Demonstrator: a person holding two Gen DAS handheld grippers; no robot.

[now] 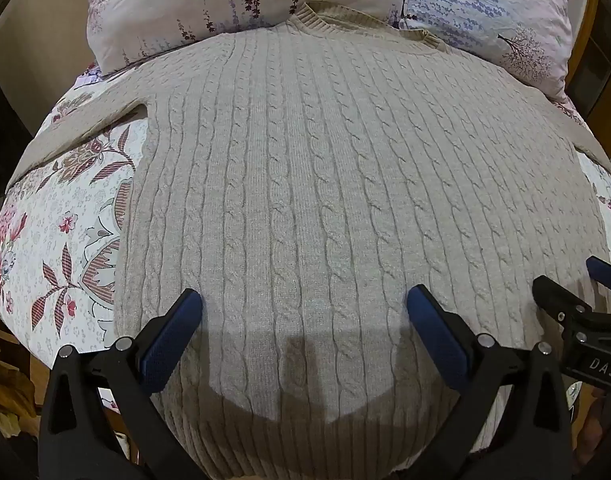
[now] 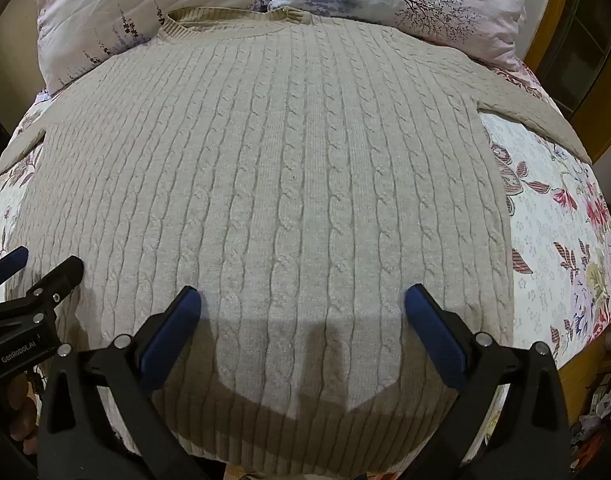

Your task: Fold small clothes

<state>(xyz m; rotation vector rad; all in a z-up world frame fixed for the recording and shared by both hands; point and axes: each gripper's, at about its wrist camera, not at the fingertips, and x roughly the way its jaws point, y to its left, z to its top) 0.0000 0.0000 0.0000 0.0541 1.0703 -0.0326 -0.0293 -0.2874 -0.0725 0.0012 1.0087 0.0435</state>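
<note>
A beige cable-knit sweater (image 1: 305,184) lies flat on a floral bedspread, collar far, ribbed hem near; it also fills the right wrist view (image 2: 273,184). Its sleeves spread to the left (image 1: 85,124) and right (image 2: 533,116). My left gripper (image 1: 303,300) is open and empty above the lower left part of the sweater. My right gripper (image 2: 301,298) is open and empty above the lower right part. Each gripper shows at the edge of the other's view: the right one (image 1: 577,284), the left one (image 2: 45,264). Both hover just above the knit near the hem.
The floral bedspread (image 1: 65,216) shows on both sides of the sweater (image 2: 557,216). Two pillows lie beyond the collar, a pink one (image 1: 225,0) and a lilac one (image 1: 497,12). A wooden bed frame (image 2: 601,92) is at right.
</note>
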